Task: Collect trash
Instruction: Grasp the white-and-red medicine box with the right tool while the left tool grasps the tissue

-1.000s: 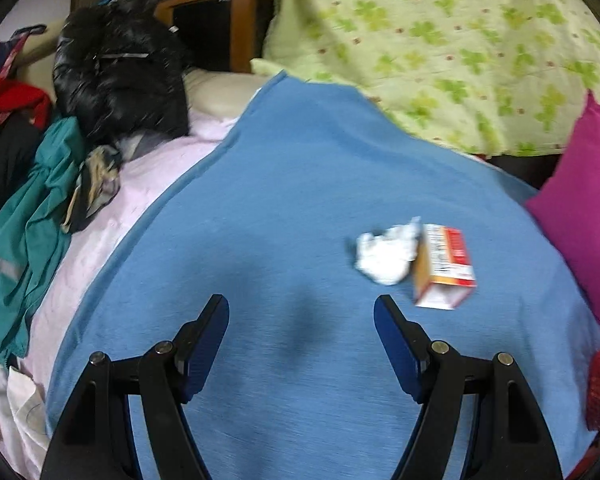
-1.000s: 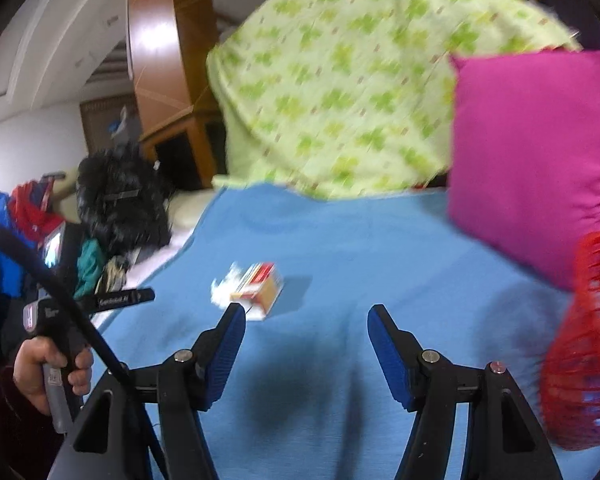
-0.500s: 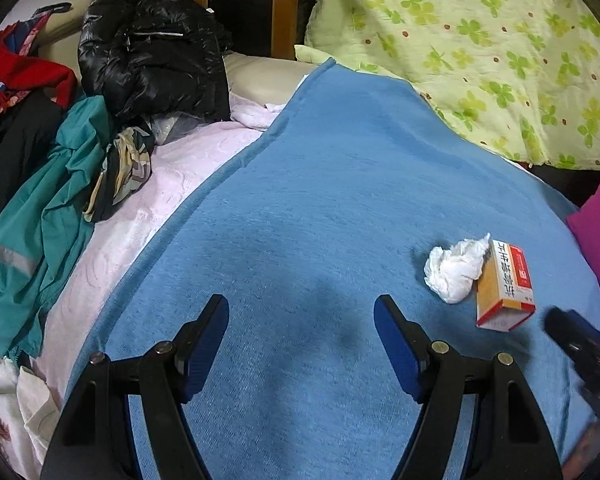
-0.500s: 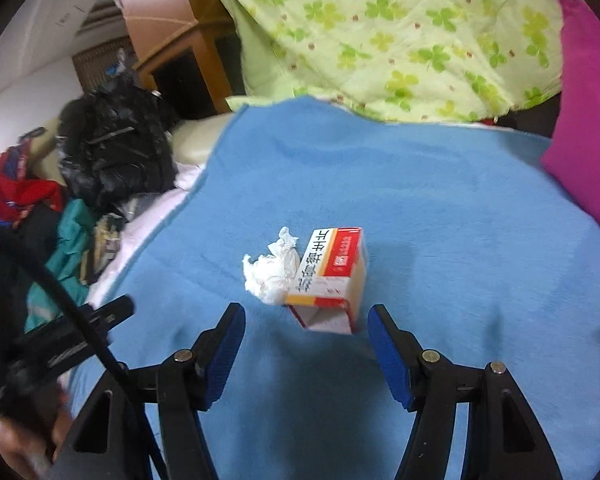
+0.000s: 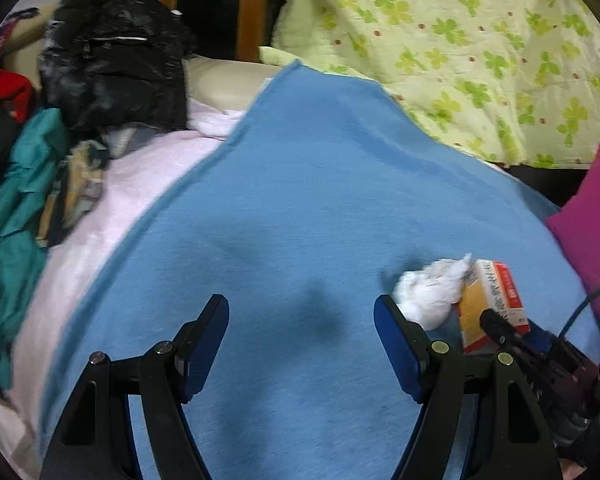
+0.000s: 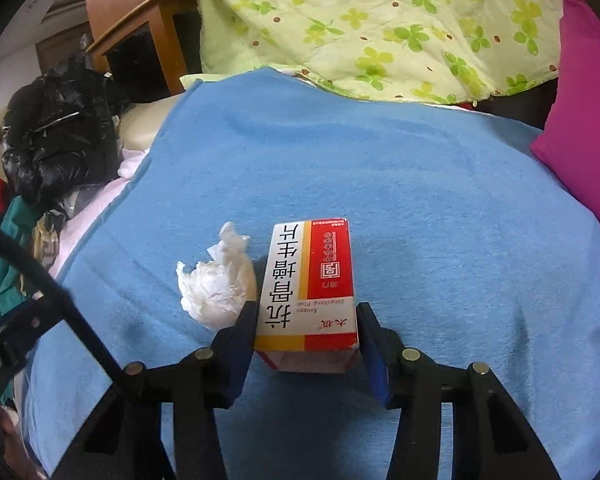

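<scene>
The right gripper straddles the near end of the medicine box on the blue blanket, jaws closing for pickup; crumpled tissue lies beside it. The left gripper stands open, empty

The box's near end is partly hidden between the closing right tool's fingers, and whether the pads press on it cannot be told. From the left wrist, the right tool covers the box's lower corner. Left of the box, the tissue's near edge sits behind a finger. The pink cushion is cut off at the right edge. The clothes pile, far left of the box, is blurred.
</scene>
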A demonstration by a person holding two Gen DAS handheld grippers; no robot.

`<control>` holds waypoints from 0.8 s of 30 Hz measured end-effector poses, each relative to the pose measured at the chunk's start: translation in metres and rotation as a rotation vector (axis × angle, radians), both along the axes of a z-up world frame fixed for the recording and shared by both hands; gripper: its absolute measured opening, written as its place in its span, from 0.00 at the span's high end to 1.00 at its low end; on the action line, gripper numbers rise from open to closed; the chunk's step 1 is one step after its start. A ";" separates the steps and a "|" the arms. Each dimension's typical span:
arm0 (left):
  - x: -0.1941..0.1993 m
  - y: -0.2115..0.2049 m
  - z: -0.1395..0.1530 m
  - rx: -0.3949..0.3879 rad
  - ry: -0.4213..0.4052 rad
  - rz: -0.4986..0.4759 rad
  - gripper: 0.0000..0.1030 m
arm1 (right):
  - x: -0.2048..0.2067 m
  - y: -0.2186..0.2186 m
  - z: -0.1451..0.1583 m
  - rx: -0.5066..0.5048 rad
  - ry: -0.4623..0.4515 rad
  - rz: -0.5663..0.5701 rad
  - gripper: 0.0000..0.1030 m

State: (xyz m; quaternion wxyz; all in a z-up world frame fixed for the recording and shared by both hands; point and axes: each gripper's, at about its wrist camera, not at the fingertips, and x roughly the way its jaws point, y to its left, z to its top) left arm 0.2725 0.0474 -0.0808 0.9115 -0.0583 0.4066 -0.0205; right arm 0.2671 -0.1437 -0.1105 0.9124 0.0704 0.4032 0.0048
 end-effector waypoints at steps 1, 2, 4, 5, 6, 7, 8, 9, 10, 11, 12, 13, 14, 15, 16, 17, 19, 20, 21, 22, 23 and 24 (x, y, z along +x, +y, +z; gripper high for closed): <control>0.003 -0.004 -0.002 -0.010 0.003 -0.015 0.27 | -0.003 -0.004 0.002 -0.003 -0.009 0.005 0.50; 0.006 -0.009 -0.004 -0.013 0.004 -0.029 0.27 | -0.008 -0.011 0.004 -0.006 -0.020 0.008 0.50; 0.012 -0.023 -0.010 -0.008 0.007 -0.057 0.27 | -0.017 -0.022 0.009 0.007 -0.031 0.011 0.51; 0.014 -0.030 -0.012 -0.014 0.009 -0.073 0.27 | -0.023 -0.029 0.011 0.017 -0.035 0.009 0.51; 0.017 -0.039 -0.015 -0.027 0.010 -0.092 0.27 | -0.030 -0.038 0.015 0.018 -0.040 0.000 0.51; 0.019 -0.046 -0.016 -0.034 0.012 -0.101 0.27 | -0.038 -0.046 0.018 0.017 -0.046 -0.009 0.51; 0.023 -0.054 -0.019 -0.043 0.017 -0.104 0.27 | -0.045 -0.055 0.020 0.018 -0.051 -0.015 0.51; 0.025 -0.058 -0.020 -0.050 0.019 -0.104 0.27 | -0.055 -0.064 0.023 0.020 -0.056 -0.026 0.51; 0.029 -0.063 -0.022 -0.064 0.020 -0.103 0.27 | -0.065 -0.074 0.025 0.021 -0.061 -0.041 0.51; 0.034 -0.070 -0.025 -0.073 0.028 -0.099 0.27 | -0.074 -0.083 0.026 0.026 -0.066 -0.056 0.51; 0.038 -0.073 -0.027 -0.067 0.038 -0.092 0.27 | -0.085 -0.092 0.027 0.036 -0.068 -0.072 0.51; 0.043 -0.075 -0.030 -0.062 0.046 -0.077 0.27 | -0.094 -0.101 0.028 0.047 -0.069 -0.087 0.51; 0.047 -0.075 -0.033 -0.069 0.051 -0.060 0.27 | -0.106 -0.110 0.029 0.058 -0.071 -0.103 0.51; 0.051 -0.075 -0.037 -0.078 0.058 -0.054 0.27 | -0.116 -0.117 0.031 0.064 -0.075 -0.117 0.51; 0.055 -0.076 -0.042 -0.075 0.070 -0.050 0.27 | -0.124 -0.124 0.032 0.070 -0.080 -0.128 0.51; 0.061 -0.076 -0.047 -0.070 0.081 -0.043 0.27 | -0.133 -0.130 0.034 0.079 -0.086 -0.139 0.51; 0.065 -0.074 -0.055 -0.113 0.077 -0.042 0.33 | -0.149 -0.139 0.037 0.095 -0.099 -0.155 0.51; 0.066 -0.074 -0.057 -0.143 0.073 -0.045 0.39 | -0.156 -0.144 0.037 0.101 -0.106 -0.162 0.51; 0.066 -0.076 -0.057 -0.166 0.077 -0.054 0.43 | -0.164 -0.148 0.037 0.105 -0.112 -0.166 0.51; 0.066 -0.079 -0.057 -0.181 0.081 -0.067 0.54 | -0.169 -0.151 0.037 0.105 -0.116 -0.168 0.51; 0.065 -0.083 -0.057 -0.198 0.086 -0.085 0.61 | -0.174 -0.154 0.036 0.103 -0.121 -0.166 0.51; 0.065 -0.088 -0.057 -0.205 0.086 -0.106 0.71 | -0.176 -0.157 0.035 0.103 -0.127 -0.164 0.51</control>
